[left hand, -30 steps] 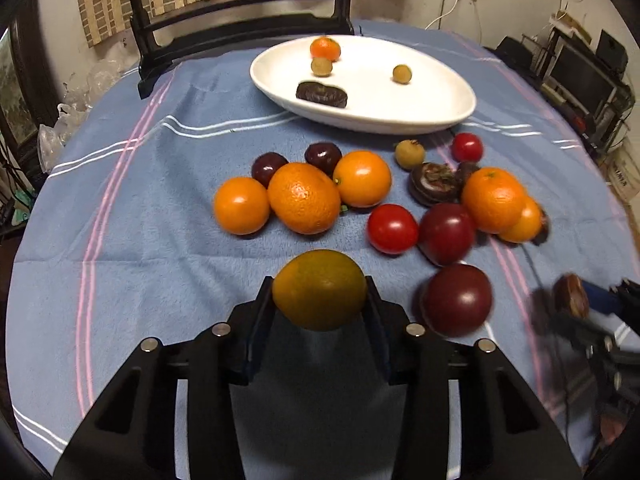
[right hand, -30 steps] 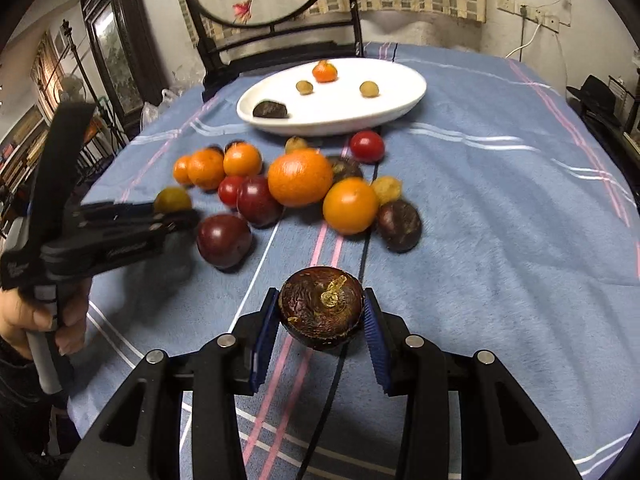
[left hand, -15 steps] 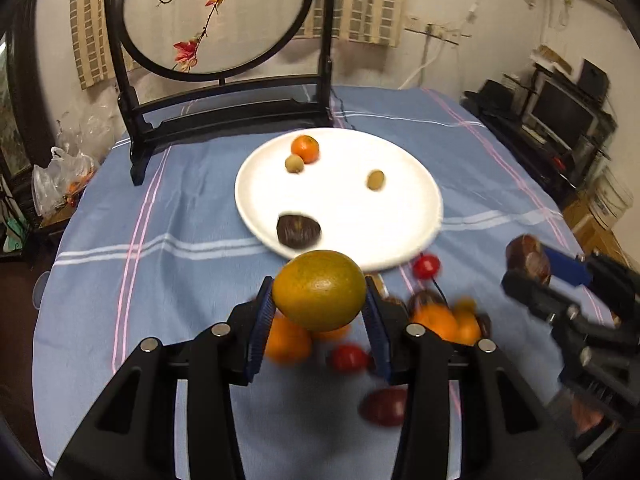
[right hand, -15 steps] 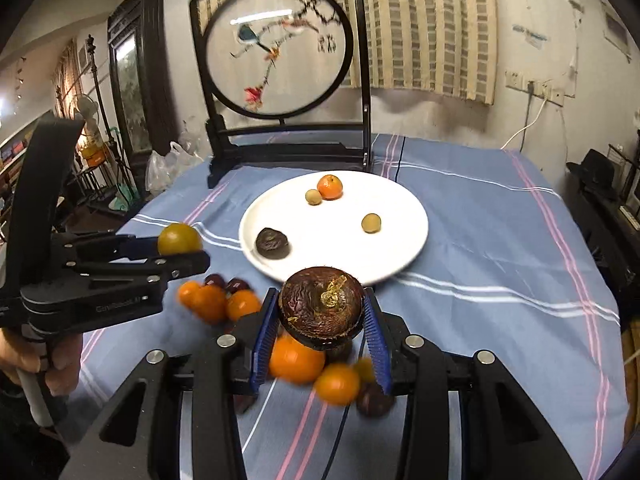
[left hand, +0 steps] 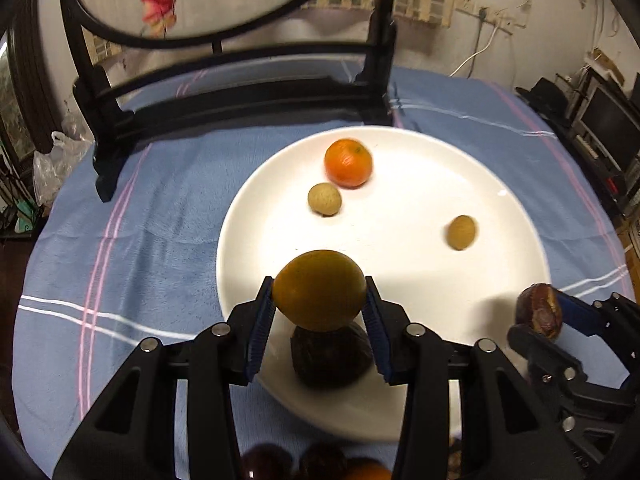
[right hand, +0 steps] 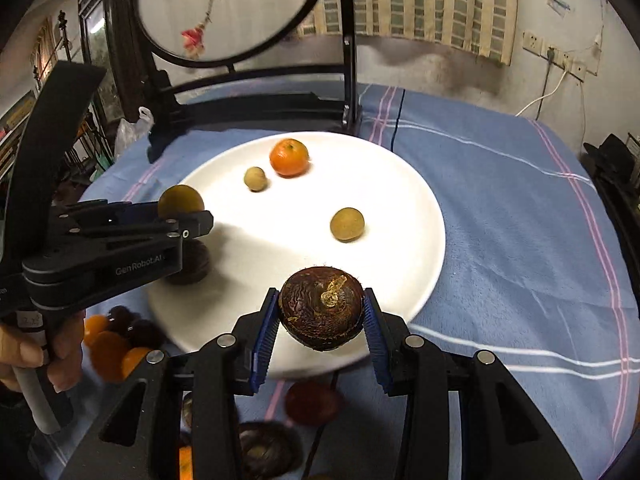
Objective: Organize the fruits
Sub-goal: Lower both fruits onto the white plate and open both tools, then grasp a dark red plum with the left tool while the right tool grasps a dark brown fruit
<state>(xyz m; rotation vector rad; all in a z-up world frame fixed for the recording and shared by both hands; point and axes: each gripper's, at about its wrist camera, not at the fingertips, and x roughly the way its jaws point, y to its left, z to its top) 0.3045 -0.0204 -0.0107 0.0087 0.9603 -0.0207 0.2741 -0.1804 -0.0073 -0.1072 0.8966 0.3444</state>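
Blue striped tablecloth (left hand: 132,248) covers the table, with a white plate (left hand: 512,216) at centre frame in both views and a dark framed embroidery screen (right hand: 224,8) behind it. At lower centre of the left wrist view, the left gripper (left hand: 320,308) pinches a yellow-green citrus fruit (left hand: 319,289) between its blue pads, above a dark fruit (left hand: 330,356) lying on the plate's near part. At lower centre of the right wrist view, the right gripper (right hand: 321,320) clamps a wrinkled brown fruit (right hand: 321,312) over the plate's near rim. On the plate lie a small orange (left hand: 348,163) and two small tan fruits (left hand: 324,199).
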